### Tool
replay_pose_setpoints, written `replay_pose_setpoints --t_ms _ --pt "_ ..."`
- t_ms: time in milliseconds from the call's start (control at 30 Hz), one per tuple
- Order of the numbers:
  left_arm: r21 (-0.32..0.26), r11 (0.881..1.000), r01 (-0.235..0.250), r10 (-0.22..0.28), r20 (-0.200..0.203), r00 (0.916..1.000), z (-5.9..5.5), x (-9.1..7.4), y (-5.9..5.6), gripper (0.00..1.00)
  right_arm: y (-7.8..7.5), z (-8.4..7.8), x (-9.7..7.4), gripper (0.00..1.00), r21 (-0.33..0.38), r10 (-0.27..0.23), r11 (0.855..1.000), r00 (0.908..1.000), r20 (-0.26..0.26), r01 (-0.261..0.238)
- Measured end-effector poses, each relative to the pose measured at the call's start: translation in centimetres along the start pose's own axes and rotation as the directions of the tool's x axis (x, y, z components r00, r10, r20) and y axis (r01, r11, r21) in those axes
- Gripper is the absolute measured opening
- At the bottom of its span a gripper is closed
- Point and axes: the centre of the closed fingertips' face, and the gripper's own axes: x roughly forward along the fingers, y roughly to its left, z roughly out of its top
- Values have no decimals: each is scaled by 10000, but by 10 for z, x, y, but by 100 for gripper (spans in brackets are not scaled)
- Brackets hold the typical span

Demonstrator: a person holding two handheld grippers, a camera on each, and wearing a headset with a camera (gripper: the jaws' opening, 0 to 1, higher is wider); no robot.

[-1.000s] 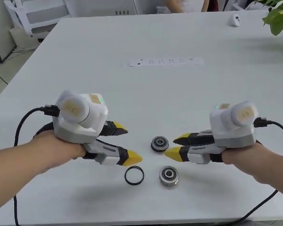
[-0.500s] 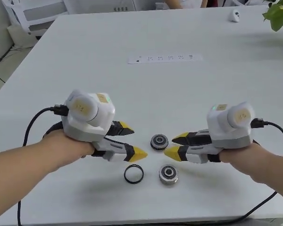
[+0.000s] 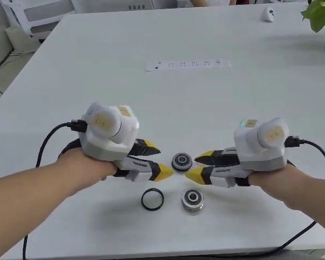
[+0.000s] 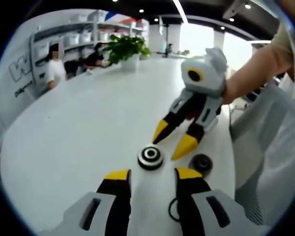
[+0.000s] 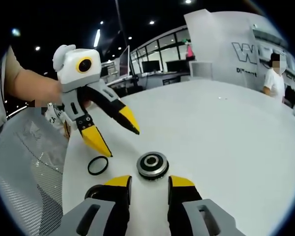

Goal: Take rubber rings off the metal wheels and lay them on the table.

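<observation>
A metal wheel (image 3: 182, 161) with its black rubber ring on lies on the white table (image 3: 206, 103), between the two grippers. My left gripper (image 3: 160, 161) is open, its yellow tips just left of that wheel. From the right, my right gripper (image 3: 193, 166) faces it, also open. Nearer to me lie a second wheel (image 3: 192, 199) and a loose black ring (image 3: 153, 199). In the left gripper view the ringed wheel (image 4: 150, 157) sits just ahead of the open left gripper (image 4: 152, 174). The right gripper view has the wheel (image 5: 152, 164) before the open right gripper (image 5: 150, 181), with the loose ring (image 5: 98, 165) to the left.
A white power strip (image 3: 187, 65) lies across the table's middle. A potted plant (image 3: 319, 13) and a small white object (image 3: 267, 14) stand at the far right corner. Cables trail from both grippers toward the near edge.
Both grippers have closed in on the ringed wheel from either side, the left one farther. The wheels and the loose ring have not moved.
</observation>
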Motion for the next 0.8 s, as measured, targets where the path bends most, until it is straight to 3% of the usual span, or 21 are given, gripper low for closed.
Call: replay_pose_setpoints --t_ms 800 --pt "-234 9995 203 -206 -114 9997 7 23 -5 26 1 2 2 29 -95 5 10000 9999 158 -3"
